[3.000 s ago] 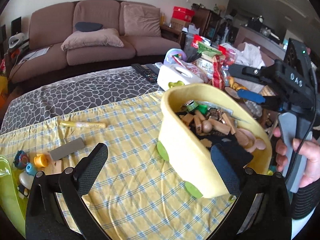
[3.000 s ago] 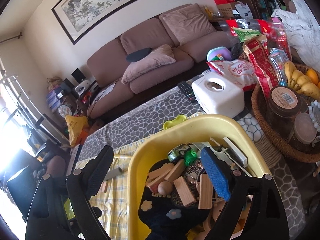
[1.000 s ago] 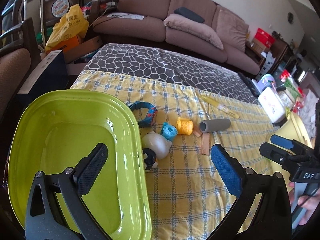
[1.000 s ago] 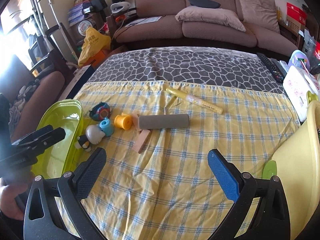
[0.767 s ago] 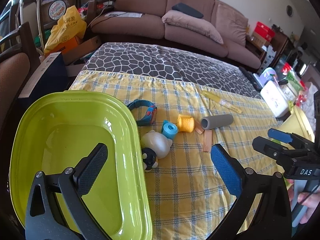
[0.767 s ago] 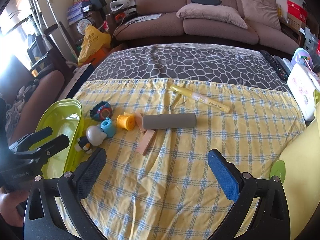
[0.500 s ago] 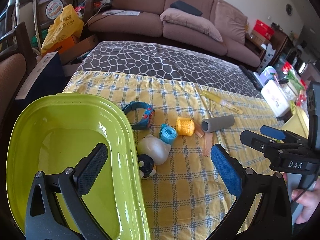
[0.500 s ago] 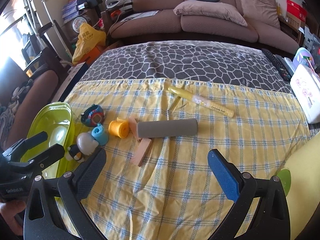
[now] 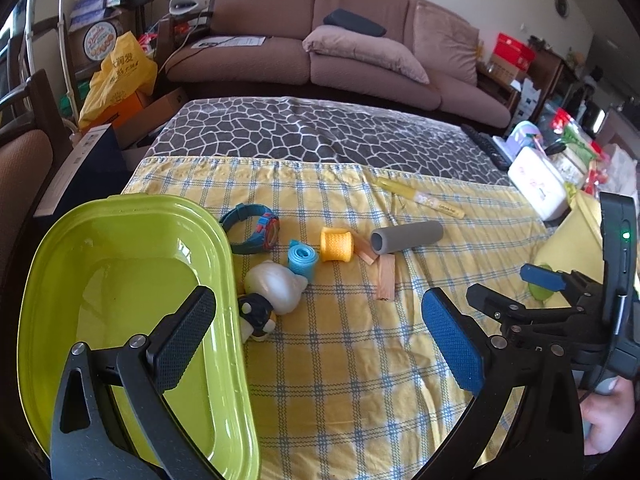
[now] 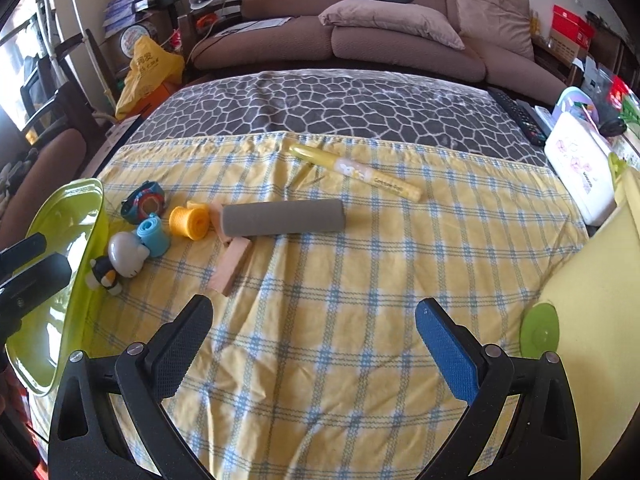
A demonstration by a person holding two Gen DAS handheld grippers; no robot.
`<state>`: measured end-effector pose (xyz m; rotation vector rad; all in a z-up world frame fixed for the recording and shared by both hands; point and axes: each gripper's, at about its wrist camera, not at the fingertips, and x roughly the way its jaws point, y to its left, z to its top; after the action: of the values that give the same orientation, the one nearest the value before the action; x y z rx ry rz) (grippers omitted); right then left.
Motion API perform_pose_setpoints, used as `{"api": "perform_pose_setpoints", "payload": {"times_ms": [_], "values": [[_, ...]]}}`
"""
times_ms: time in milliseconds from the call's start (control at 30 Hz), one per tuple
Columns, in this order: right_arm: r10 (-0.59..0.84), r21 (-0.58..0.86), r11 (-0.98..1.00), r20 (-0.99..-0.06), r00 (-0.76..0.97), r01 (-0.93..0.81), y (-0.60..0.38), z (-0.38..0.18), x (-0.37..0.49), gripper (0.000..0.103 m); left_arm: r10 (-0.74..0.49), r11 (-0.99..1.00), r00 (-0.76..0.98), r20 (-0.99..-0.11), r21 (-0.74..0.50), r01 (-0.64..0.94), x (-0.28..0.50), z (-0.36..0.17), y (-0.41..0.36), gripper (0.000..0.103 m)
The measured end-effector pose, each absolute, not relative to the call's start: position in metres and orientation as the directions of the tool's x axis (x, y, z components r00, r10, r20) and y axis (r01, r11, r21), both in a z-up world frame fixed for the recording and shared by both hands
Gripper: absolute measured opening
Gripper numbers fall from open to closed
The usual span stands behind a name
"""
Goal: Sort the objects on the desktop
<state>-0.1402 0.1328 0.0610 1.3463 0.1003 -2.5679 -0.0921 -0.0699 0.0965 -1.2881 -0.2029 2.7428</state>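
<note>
Both grippers empty, jaws spread wide on each. Right gripper (image 10: 314,344) low over the checked cloth (image 10: 340,320) on the surface, aimed at a small cluster ahead and to its left. Nearest of the cluster: a wooden block (image 10: 231,265), long axis running away and slightly rightward, roughly in line with the jaws' reach, so probably calling for a wrist turn to close across its width. Just behind it, touching or nearly so, a grey foam tube (image 10: 283,216) lying crosswise, left to right. Left gripper (image 9: 316,332) half over the green tray (image 9: 120,264), with the penguin toy (image 9: 258,316) and white round toy (image 9: 276,282) just ahead, beside the tray's rim. Yellow bin (image 10: 600,320) at the right edge. For the block, right gripper judged nearer; for the toys, left.
</note>
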Motion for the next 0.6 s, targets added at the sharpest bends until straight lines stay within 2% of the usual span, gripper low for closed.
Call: {"api": "perform_pose_setpoints", "payload": {"times_ms": [267,333,500,600], "values": [[-0.137,0.045,-0.983,-0.818,-0.559,0.176,0.164,0.045,-0.108,0.103,0.180,-0.983,-0.607,-0.774,-0.129,-0.127,-0.061,0.088,-0.030,0.103],[-0.127,0.036,-0.985,-0.819,-0.560,0.171,0.169,0.040,-0.100,0.102,0.158,-0.987,-0.604,-0.781,-0.104,-0.124,-0.052,0.082,-0.021,0.103],[-0.107,0.018,-0.986,-0.830,-0.547,0.165,0.175,0.025,-0.086,0.102,0.175,-0.985,-0.573,-0.801,-0.137,-0.109,-0.031,0.064,-0.004,0.103],[-0.092,0.010,-0.988,-0.835,-0.543,0.152,0.178,0.017,-0.081,0.102,0.144,-0.989,-0.573,-0.807,-0.098,-0.110,-0.026,0.056,0.006,0.103]]}}
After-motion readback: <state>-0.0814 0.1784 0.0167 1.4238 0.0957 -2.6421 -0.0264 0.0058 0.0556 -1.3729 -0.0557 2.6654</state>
